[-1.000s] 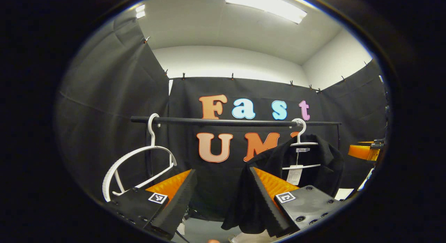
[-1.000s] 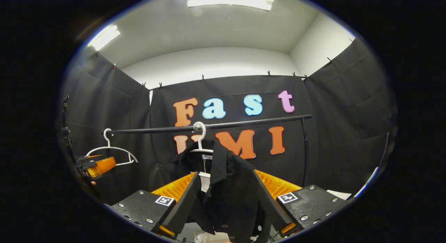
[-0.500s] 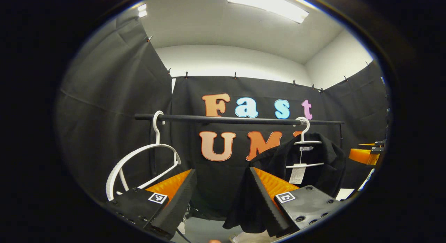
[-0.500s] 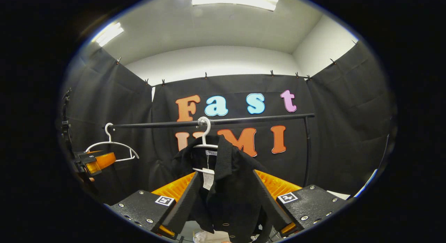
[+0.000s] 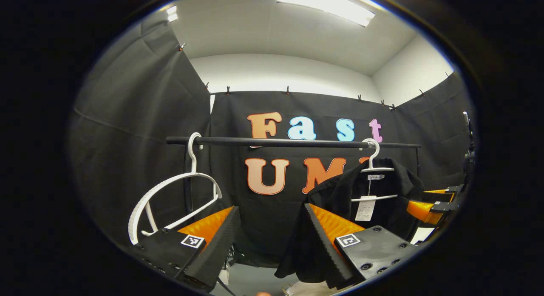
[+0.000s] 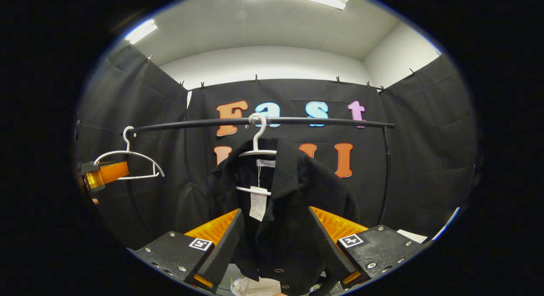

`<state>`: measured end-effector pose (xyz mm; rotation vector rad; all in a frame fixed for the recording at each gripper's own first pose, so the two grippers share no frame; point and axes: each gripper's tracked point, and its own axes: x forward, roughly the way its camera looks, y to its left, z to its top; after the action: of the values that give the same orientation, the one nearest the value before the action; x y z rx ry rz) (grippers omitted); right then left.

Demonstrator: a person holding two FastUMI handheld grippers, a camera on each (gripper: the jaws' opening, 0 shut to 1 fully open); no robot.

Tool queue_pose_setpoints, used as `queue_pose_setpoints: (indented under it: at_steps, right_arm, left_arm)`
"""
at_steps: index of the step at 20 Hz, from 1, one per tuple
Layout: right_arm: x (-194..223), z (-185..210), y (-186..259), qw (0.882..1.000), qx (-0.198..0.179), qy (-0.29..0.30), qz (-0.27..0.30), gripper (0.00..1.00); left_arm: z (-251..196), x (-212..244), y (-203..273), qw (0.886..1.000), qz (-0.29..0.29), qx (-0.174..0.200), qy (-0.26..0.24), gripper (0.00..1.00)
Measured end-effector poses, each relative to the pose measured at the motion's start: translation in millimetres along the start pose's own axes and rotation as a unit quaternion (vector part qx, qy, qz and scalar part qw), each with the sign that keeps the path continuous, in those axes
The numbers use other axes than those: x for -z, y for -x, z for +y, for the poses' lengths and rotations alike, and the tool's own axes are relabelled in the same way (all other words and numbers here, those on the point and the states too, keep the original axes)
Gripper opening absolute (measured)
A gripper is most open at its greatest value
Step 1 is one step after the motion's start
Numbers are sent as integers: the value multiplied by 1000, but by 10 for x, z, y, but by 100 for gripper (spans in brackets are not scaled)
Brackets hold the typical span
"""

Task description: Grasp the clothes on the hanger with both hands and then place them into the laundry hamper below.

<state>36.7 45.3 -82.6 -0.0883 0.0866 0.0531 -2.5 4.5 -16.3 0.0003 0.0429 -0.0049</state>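
— Black knit, that jacket (image 6: 293, 202), hung on a white hanger (image 6: 257, 149) from the dark rail (image 6: 272, 121), its front and collar facing us. See how it lies relative to the two tools?

— From the right tool (image 6: 274, 245), it is dead ahead. The fingers stand wide apart with nothing between them but air, and the jacket's front hangs just beyond the gap, its hem dropping below the tips. I'd judge that hand the nearer one.

— And the left tool (image 5: 272, 241)?

— Also spread wide, holding nothing. From there the jacket (image 5: 365, 198) sits off to the right and farther back; straight ahead is only the booth's cloth wall. An empty white hanger (image 5: 170, 198) hangs just off its left finger, and that is not the one wanted.

— So the left hand has more ground to cover.

— I think so: it must swing right toward the near shoulder. The jacket's long axis runs down from the rail, shoulders spreading sideways, so I'd expect one tool to take each side.

— The hamper?

— Something pale (image 6: 250, 285) shows at the bottom edge under the hem; I cannot tell if that is it.
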Motion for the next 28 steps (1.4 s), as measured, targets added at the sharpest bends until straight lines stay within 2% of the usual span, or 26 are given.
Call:
queue_pose_setpoints:
  at_steps: [7,12,15,16,17,18,19,20,21,24,26,27,28]
  right_arm:
    - [515,-39,-386,999,37,19,35,93]
    - [678,-355,-622,994,94,29,43,93]
    - [680,-416,-762,994,94,23,42,92]
    - [682,-423,-806,995,92,24,44,85]
    - [709,-483,-784,994,91,28,45,82]
    - [708,-512,-766,994,91,32,44,86]
    - [716,-533,-744,995,87,34,43,68]
    - [711,-519,-729,995,80,34,41,57]
    - [709,-519,-721,996,75,33,42,51]
    - [665,-675,-672,995,86,39,41,14]
    - [576,-724,-590,994,87,46,38,6]
    - [544,-750,-544,994,86,49,36,5]
    - [503,-781,-500,994,86,53,34,3]
  left_arm:
    - [77,172,-41,1000,16,-2,10,97]
    - [140,234,-66,1000,20,-11,3,97]
    - [125,279,-63,1000,22,-9,6,97]
    - [122,287,-56,1000,23,-9,8,100]
    - [114,303,-60,1000,24,-8,9,97]
    - [107,307,-60,1000,26,-8,10,97]
    - [105,315,-69,1000,27,-9,9,97]
    - [96,319,-85,1000,27,-10,9,97]
    - [81,325,-102,1000,27,-9,10,97]
    - [-20,366,-145,999,32,-1,21,97]
    - [-94,413,-166,999,36,5,23,97]
    - [-131,436,-185,999,38,8,23,94]
    - [-168,449,-202,999,40,10,23,97]
